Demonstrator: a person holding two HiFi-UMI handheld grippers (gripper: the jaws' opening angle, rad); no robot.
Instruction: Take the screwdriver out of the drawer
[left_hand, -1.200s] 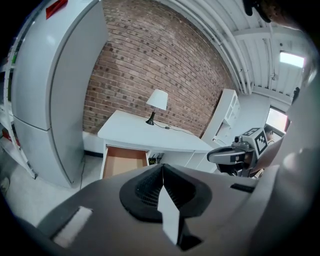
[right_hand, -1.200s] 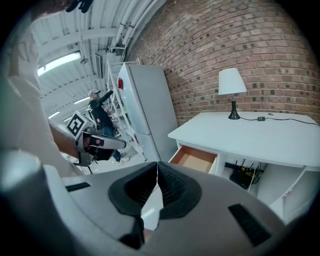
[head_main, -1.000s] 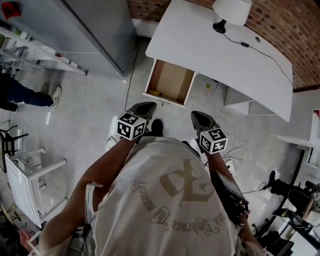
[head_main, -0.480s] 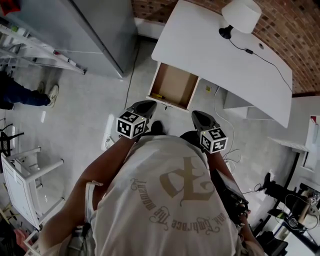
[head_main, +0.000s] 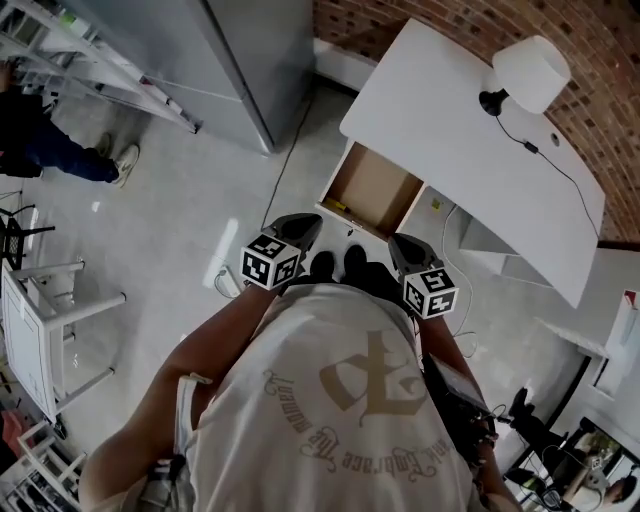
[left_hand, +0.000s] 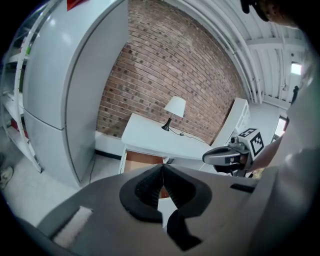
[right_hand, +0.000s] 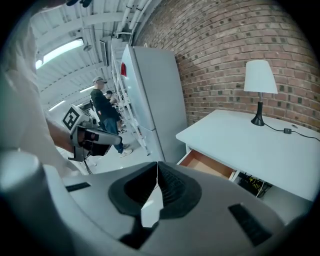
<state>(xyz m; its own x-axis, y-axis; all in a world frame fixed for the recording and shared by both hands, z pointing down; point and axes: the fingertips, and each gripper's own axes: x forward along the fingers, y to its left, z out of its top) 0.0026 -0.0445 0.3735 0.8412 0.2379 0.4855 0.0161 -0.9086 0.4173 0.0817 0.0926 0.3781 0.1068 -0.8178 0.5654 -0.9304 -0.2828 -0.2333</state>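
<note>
The wooden drawer (head_main: 378, 188) stands pulled open under the white desk (head_main: 470, 140). A small yellow-handled tool, likely the screwdriver (head_main: 335, 207), lies at the drawer's near left corner, too small to make out well. My left gripper (head_main: 303, 224) and right gripper (head_main: 401, 243) are held close to the person's body, short of the drawer, both shut and empty. In the left gripper view the shut left gripper (left_hand: 161, 168) points at the drawer (left_hand: 141, 162). In the right gripper view the right gripper (right_hand: 157, 165) is shut too, with the drawer (right_hand: 209, 165) to its right.
A white lamp (head_main: 531, 73) with a black cord stands on the desk. A tall grey fridge (head_main: 245, 60) stands left of the desk. Another person (head_main: 45, 150) stands at far left near shelving. A white rack (head_main: 40, 330) is at lower left. Cables lie on the floor (head_main: 180, 220).
The person has stepped closer to the drawer and the view has shifted. Both grippers stay shut in front of the body.
</note>
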